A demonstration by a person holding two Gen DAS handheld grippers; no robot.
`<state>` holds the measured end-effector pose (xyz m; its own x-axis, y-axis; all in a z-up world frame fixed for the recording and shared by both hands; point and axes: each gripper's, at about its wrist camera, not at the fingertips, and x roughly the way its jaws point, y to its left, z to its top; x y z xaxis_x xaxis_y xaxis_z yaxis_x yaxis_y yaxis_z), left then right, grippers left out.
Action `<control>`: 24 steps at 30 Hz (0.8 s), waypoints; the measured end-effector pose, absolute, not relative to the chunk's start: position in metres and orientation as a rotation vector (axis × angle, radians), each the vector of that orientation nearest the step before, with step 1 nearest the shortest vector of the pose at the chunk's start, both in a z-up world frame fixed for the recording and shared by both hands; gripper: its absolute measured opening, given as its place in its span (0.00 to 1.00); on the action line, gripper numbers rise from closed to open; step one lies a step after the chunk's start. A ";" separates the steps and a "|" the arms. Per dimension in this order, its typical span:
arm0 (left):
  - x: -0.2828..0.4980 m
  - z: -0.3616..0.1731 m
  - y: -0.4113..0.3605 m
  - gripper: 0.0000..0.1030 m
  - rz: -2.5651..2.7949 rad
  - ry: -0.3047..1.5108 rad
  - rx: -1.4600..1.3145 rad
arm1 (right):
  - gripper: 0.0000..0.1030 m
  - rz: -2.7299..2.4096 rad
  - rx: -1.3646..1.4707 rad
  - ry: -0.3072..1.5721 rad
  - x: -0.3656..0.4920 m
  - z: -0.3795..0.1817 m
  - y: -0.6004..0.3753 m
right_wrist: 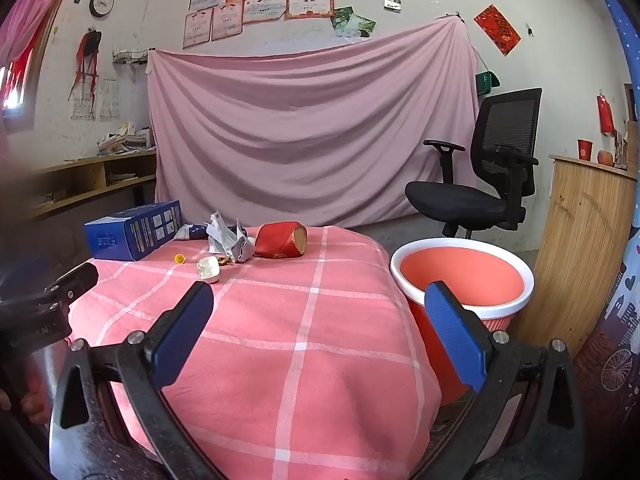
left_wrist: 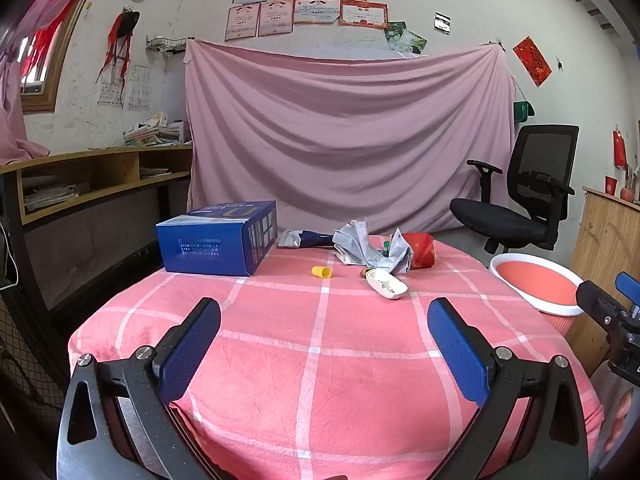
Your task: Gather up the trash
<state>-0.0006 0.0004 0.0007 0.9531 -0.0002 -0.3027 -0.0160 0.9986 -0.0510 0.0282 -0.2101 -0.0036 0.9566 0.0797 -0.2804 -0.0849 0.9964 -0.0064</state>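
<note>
Trash lies at the far side of the table: a crumpled grey paper (left_wrist: 370, 250) (right_wrist: 230, 240), a crushed red cup (left_wrist: 420, 252) (right_wrist: 280, 240), a white plastic case (left_wrist: 386, 283) (right_wrist: 209, 269), a small yellow cap (left_wrist: 321, 271) (right_wrist: 180, 258) and a grey-blue wrapper (left_wrist: 300, 239) (right_wrist: 191, 232). An orange bin with a white rim (left_wrist: 540, 288) (right_wrist: 460, 276) stands right of the table. My left gripper (left_wrist: 324, 320) and right gripper (right_wrist: 320, 304) hover open over the table's near part, nothing between the fingers.
A blue cardboard box (left_wrist: 218, 240) (right_wrist: 132, 230) sits at the table's far left. The table wears a pink checked cloth (left_wrist: 320, 360) (right_wrist: 288, 340). A black office chair (left_wrist: 532, 196) (right_wrist: 488, 168) stands behind the bin; a wooden cabinet (right_wrist: 580, 260) is right of it.
</note>
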 end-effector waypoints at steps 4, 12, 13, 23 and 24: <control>-0.001 0.001 0.000 0.99 0.007 0.308 -0.052 | 1.00 0.085 -0.016 0.284 0.028 -0.004 -0.211; 0.000 0.000 0.001 0.99 0.008 0.309 -0.052 | 1.00 0.085 -0.013 0.286 0.027 -0.004 -0.210; 0.000 0.000 0.003 0.99 0.008 0.309 -0.052 | 1.00 0.085 -0.012 0.285 0.027 -0.004 -0.210; 0.000 0.000 0.003 0.99 0.008 0.310 -0.051 | 1.00 0.086 -0.012 0.288 0.027 -0.004 -0.210; 0.000 0.000 0.004 0.99 0.008 0.309 -0.050 | 1.00 0.086 -0.012 0.289 0.028 -0.004 -0.210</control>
